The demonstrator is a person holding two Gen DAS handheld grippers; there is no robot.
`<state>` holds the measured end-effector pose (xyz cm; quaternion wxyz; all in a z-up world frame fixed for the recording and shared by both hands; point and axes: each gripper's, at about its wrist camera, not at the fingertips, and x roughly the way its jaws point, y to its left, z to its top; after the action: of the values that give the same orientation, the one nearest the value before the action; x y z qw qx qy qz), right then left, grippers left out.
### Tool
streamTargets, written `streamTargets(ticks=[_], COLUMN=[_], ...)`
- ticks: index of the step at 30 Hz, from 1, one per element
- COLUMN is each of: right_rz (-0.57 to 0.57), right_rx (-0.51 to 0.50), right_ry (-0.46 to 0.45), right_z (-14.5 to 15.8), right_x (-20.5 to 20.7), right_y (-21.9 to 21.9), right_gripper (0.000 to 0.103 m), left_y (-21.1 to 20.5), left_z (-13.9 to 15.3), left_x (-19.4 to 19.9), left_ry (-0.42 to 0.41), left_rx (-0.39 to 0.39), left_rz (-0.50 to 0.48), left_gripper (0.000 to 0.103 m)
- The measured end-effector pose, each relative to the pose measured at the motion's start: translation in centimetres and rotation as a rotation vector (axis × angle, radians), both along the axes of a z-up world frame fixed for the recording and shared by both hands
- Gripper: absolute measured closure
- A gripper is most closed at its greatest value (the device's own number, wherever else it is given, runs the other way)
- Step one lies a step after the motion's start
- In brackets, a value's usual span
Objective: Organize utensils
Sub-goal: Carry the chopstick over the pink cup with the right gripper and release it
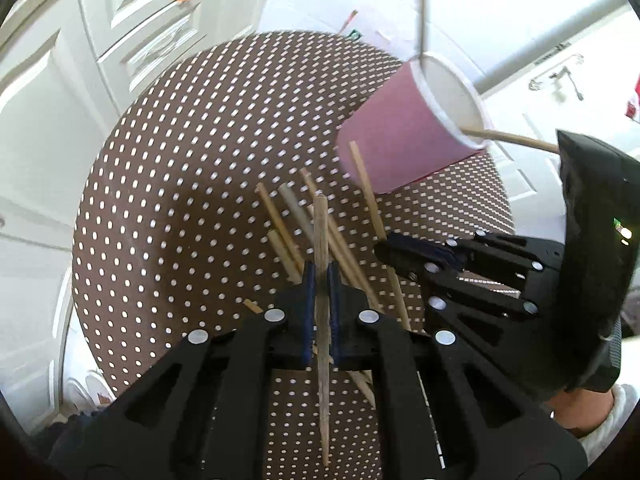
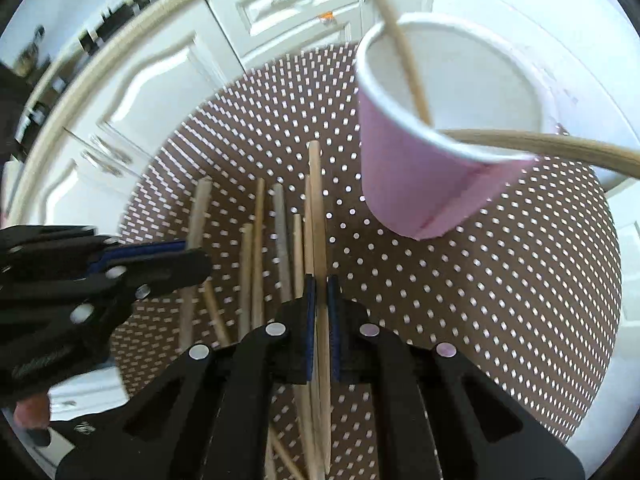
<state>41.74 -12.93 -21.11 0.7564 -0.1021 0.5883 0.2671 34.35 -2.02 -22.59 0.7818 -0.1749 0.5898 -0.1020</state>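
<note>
We hold one chopstick in each gripper. The left gripper (image 1: 321, 280) is clamped on a stick (image 1: 321, 264) that runs straight out between its pads, and the right gripper (image 2: 321, 292) is clamped on another stick (image 2: 317, 216) the same way. Both tips point away from us, over the pile (image 2: 260, 248) of loose sticks lying on the dotted mat (image 2: 480, 280). The pile sits near us, left of the cup (image 2: 416, 168). The cup stands far and to the right on the mat, and two sticks (image 2: 404, 52) already lean out of it over the rim.

We judge the next step to be dropping these two into the cup, and several things could spoil that.

- The cup is paper and looks light. The leaning sticks load one side of the rim, so a knock from a tip or a jaw could tip it over and spill what is sorted.
- Each stick is held well back from its far tip, so the front end can swing. If a grip is slack, the stick may pivot and miss the mouth.
- The grippers work close together. In the left view the right gripper (image 1: 424, 258) sits just right of ours, so they could collide on the way to the cup.
- The sticks leaning out could block or deflect a new one coming in.
- Released high, a stick may bounce out.
</note>
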Motion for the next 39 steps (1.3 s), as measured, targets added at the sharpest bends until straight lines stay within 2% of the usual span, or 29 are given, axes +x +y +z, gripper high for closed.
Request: streamTargets(ticks=[6,11,18,24,27,36,39], right_rz=[-0.069,-0.116,-0.166,-0.227,-0.27,-0.356,-0.364], right_rx=[0.106,0.147,0.16,0.193,0.213,0.269,0.275], right_ry=[-0.052,-0.117,-0.218,-0.308,-0.381,-0.571,-0.599], right_z=[4.5,7.5,11.6,14.6,16.2,19.6,19.9], right_x=[-1.7,-3.1,-6.0,-6.6,-6.5,-4.9,-4.4], right_y=[-3.1,-4.4,-7.2,-8.8,-9.3,-9.5,-9.2], right_gripper=[0.098,0.098,0.098,0.098,0.098,0.098,0.098], left_y=[-1.3,-2.4,-3.6,-4.0,-3.8,-2.7,-2.4], left_z=[3.8,7.4,11.6,14.8,16.4,21.3,22.1], left_x=[-0.4,-1.1,-1.5,-1.8,-1.8,-1.7,-1.2], left_ry=[-0.066,-0.143,-0.235,-0.316,-0.359,-0.508,-0.54], left_rx=[-0.04,-0.065,-0.081,-0.083,-0.086,-0.066,-0.051], left_rz=[-0.062,-0.124,-0.154,-0.159,-0.152,-0.064,-0.039], left_gripper=[0.096,0.096,0.096,0.096,0.096,0.097,0.096])
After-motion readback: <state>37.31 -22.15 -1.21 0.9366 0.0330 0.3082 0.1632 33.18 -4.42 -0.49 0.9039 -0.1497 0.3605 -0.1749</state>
